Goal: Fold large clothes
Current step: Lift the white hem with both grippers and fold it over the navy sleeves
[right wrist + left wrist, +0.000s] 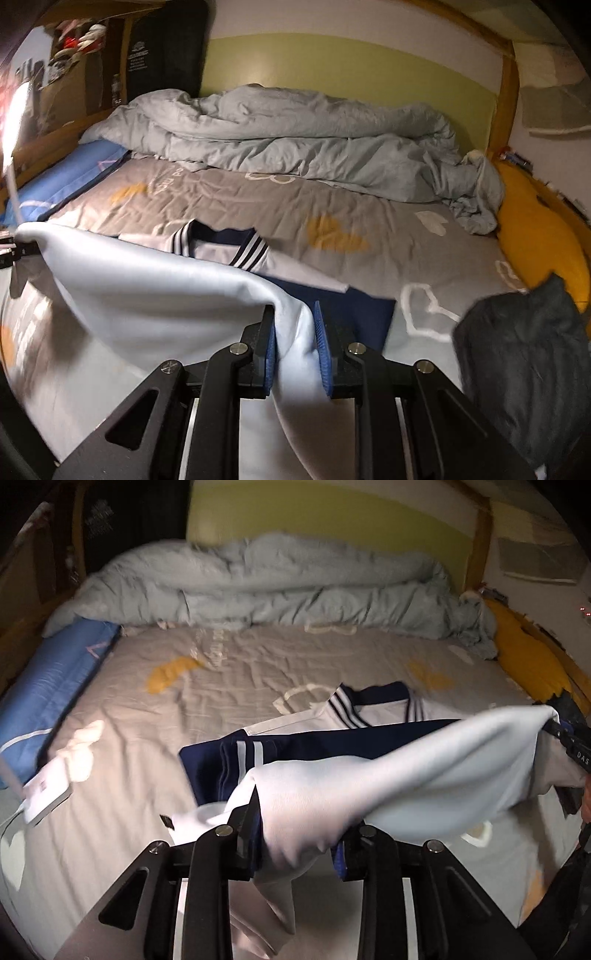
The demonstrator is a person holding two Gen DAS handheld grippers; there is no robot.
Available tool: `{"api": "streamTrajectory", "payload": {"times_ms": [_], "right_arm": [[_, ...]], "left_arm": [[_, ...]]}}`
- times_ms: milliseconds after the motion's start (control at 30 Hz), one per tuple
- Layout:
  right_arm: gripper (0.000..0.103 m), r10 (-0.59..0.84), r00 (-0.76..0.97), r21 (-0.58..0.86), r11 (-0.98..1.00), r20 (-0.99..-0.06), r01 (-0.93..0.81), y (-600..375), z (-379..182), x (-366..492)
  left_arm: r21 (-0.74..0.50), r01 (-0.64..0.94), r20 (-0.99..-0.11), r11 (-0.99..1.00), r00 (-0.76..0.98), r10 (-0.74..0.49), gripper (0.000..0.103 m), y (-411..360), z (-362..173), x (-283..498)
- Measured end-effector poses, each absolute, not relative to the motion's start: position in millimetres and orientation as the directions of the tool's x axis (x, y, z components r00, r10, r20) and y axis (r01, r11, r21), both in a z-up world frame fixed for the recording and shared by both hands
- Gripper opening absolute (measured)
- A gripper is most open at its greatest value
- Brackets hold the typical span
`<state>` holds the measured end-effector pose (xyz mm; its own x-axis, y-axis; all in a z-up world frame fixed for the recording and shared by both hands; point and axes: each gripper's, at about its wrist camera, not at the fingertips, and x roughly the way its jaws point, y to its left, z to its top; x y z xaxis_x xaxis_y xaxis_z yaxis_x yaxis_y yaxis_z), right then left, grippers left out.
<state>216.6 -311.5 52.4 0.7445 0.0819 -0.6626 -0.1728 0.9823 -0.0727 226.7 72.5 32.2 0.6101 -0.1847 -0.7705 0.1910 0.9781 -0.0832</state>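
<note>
A large white and navy shirt (pixel 369 775) with a striped collar (pixel 351 709) lies on the grey bed sheet (pixel 184 709). My left gripper (pixel 295 812) is shut on the shirt's lower white hem and lifts it off the bed. My right gripper (pixel 295 332) is shut on the same hem (pixel 184 288) further along. The hem hangs stretched between the two grippers above the shirt's body. The right gripper shows at the right edge of the left wrist view (pixel 569 738). The collar (pixel 221 243) and a navy sleeve (pixel 354 314) lie flat beyond.
A rumpled pale blue duvet (pixel 295 136) fills the far end of the bed. A blue pillow (pixel 48 686) lies at the left, a yellow cushion (pixel 535 229) at the right. A dark garment (pixel 524 354) sits at the near right. A white device (pixel 44 790) lies at the left.
</note>
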Motion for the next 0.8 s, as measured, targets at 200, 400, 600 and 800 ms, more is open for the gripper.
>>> {"api": "streamTrajectory", "payload": {"times_ms": [200,400,600,800], "right_arm": [[0.018,0.083,0.702,-0.035,0.988,-0.707,-0.153,-310,10,283],[0.02,0.083,0.686,-0.072,0.978,-0.723,-0.194,-306,-12,300],[0.071,0.038,0.755,-0.151,0.972,-0.655,-0.18,-306,-6,289],[0.087,0.049,0.791,-0.075,0.99,-0.61,-0.119,-344,15,265]], "left_arm": [[-0.085,0.192,-0.812,0.978,0.555,-0.18,0.033,70,-6,286],[-0.025,0.199,-0.821,0.98,0.554,-0.134,0.033,66,-37,305],[0.113,0.184,-0.719,0.976,0.693,-0.047,0.09,69,-28,285],[-0.03,0.142,-0.665,0.989,0.736,-0.125,0.093,105,-12,277]]}}
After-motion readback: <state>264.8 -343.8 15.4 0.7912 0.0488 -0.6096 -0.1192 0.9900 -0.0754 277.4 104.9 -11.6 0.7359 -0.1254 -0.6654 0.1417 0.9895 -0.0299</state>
